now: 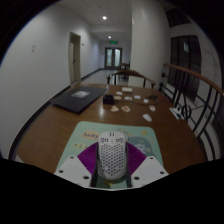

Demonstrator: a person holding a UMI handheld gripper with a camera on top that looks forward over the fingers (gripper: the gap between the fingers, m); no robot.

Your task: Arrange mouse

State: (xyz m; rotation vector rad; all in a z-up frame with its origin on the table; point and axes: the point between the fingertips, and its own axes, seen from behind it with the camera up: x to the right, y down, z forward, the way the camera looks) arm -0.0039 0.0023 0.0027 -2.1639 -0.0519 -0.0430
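Mouse [111, 158], white and perforated, sits between the fingers [82, 170], which seem to pinch its sides over a pale mat [85, 137] on the surface [70, 118]. Its rounded shell could slip or twist if the grip loosens, landing crooked. Its underside and the contact points are hidden; the laptop [77, 100] and papers [128, 97] beyond are hard to make out.

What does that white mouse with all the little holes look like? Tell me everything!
The white, egg-shaped computer mouse has a plastic-looking shell dotted all over with small holes, like a honeycomb. It lies flat between the jaws of the gripper, whose purple pads show at either side of it, and on a pale, colourful mat on the brown wooden table. Whether the pads press on it cannot be told. No cable shows.
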